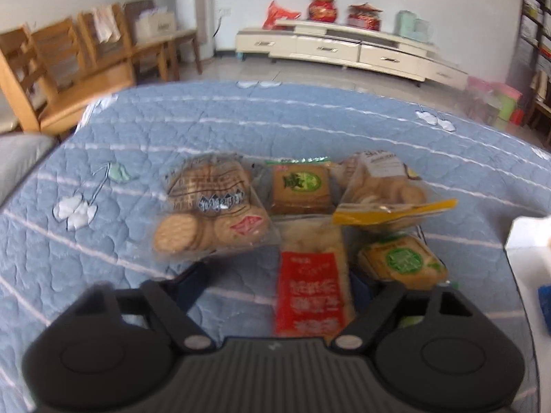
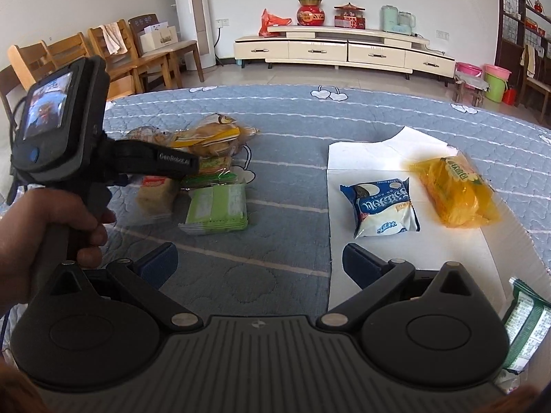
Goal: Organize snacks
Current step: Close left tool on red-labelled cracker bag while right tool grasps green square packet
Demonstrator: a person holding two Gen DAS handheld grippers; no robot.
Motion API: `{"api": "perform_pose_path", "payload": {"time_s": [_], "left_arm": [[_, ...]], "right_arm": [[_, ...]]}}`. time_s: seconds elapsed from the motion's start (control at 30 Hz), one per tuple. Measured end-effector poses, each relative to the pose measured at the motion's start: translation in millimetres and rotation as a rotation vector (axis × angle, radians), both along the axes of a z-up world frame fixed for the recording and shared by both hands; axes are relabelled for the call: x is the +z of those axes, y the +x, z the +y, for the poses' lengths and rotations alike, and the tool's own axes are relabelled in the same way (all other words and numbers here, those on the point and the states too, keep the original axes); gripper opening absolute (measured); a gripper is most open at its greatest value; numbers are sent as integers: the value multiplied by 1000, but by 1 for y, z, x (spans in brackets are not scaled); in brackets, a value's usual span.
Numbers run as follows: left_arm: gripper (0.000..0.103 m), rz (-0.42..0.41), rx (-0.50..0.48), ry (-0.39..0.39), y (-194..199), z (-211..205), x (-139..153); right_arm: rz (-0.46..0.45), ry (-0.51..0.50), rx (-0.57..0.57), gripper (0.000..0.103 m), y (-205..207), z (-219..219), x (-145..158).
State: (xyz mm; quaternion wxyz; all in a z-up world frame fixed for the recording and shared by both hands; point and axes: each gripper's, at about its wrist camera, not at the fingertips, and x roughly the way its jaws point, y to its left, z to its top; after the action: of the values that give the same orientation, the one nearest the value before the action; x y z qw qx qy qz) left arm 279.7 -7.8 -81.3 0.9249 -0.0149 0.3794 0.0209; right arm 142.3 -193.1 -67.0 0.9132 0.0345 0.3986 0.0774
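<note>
A blue quilted cover [image 2: 282, 179] is seen in both views, and on it the snacks are spread. A white board [image 2: 406, 261] is shown fully only by the right wrist view, at about 3 o'clock of the pile; on it a yellow packet [image 2: 454, 192], a blue and white packet [image 2: 382, 206] and, at the 4 o'clock edge, a green and white packet [image 2: 523, 330] are laid apart.

The pile itself is shown closely only by the left wrist view: a clear bag of round biscuits [image 1: 210, 213] at 10 o'clock, a red-labelled packet [image 1: 310, 296] in the middle.

The left gripper [image 1: 279, 278] is placed around the red-labelled packet; because of blur it cannot be told whether the pads press it. In the right wrist view it is seen held by a hand [image 2: 51, 234].

The right gripper [image 2: 258, 261] is released, with nothing between its fingers.
</note>
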Motion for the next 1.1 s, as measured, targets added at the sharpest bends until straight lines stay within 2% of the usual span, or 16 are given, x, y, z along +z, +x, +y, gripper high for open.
{"api": "perform_pose_path", "payload": {"time_s": [0.07, 0.13, 0.3, 0.47, 0.67, 0.7, 0.73, 0.77, 0.8, 1.1], "left_arm": [[43, -10, -36, 1, -9, -1, 4], [35, -11, -63, 7, -21, -1, 6], [34, -26, -69, 14, -65, 9, 6], [34, -24, -36, -4, -104, 32, 6], [34, -13, 8, -40, -121, 56, 8], [34, -12, 12, -47, -122, 58, 9], [34, -12, 15, -51, -124, 59, 9], [34, -15, 19, -51, -125, 60, 11], [34, -19, 20, -53, -127, 60, 12], [34, -74, 14, -62, -152, 58, 35]], "right_arm": [[7, 4, -1, 103, 4, 1, -2], [14, 3, 3, 103, 9, 4, -5], [38, -12, 34, 103, 29, 16, -11], [80, 5, 58, 103, 56, 32, -16], [133, -54, 69, 103, 84, 54, -32], [123, -77, 66, 100, 85, 57, -32], [115, -87, 71, 81, 85, 60, -31], [111, -74, 81, 68, 84, 61, -28], [110, -77, 84, 60, 82, 61, -25], [92, -68, 106, 60, 25, 54, -6]]}}
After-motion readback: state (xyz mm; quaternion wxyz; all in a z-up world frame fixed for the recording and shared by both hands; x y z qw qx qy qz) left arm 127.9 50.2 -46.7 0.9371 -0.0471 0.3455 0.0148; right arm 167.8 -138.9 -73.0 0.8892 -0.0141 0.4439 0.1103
